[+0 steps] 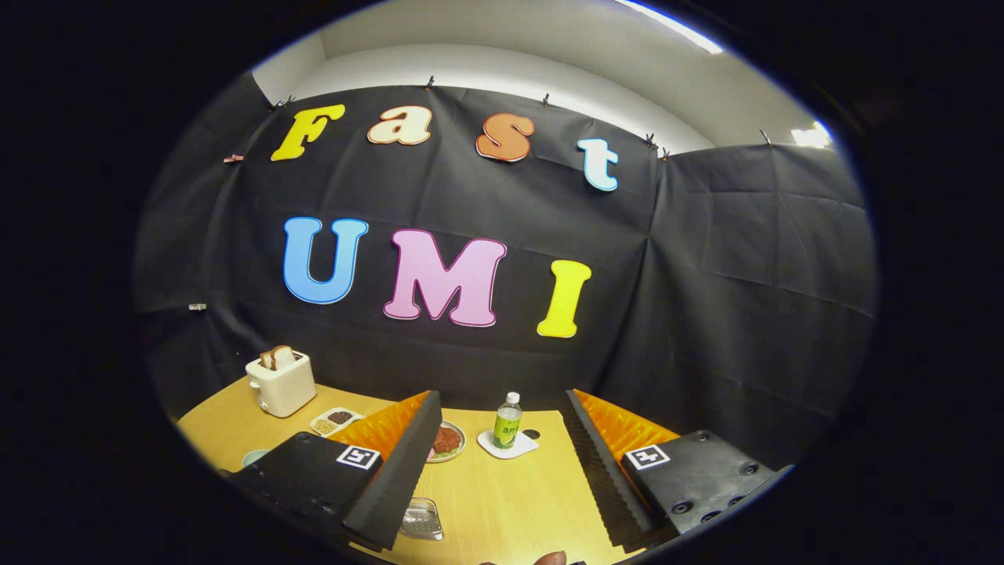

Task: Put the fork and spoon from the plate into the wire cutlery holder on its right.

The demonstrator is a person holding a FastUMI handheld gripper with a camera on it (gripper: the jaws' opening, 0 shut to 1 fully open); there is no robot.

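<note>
Gripper (502,463): fingers standing wide apart, released, gripping nothing, hovering above a light wooden table (518,502). Nearest item: a small clear glass dish (422,519), sitting on the table just beside the left finger's tip. Beyond it, partly hidden behind the left finger, a round plate (449,442) is carrying reddish food; whether a fork or spoon is lying on it cannot be told, and the wire cutlery holder cannot be made out either. Between the fingers and further ahead, a green-labelled bottle (507,421) with a white cap is standing upright on a white square coaster (508,446), a small dark round spot lying just to its right. Off to the left, a divided dish (336,421) is holding grains or beans. Farthest left, a cream toaster (281,382) is holding two bread slices (278,357) upright in its slots, near the black cloth wall (706,298).
</note>
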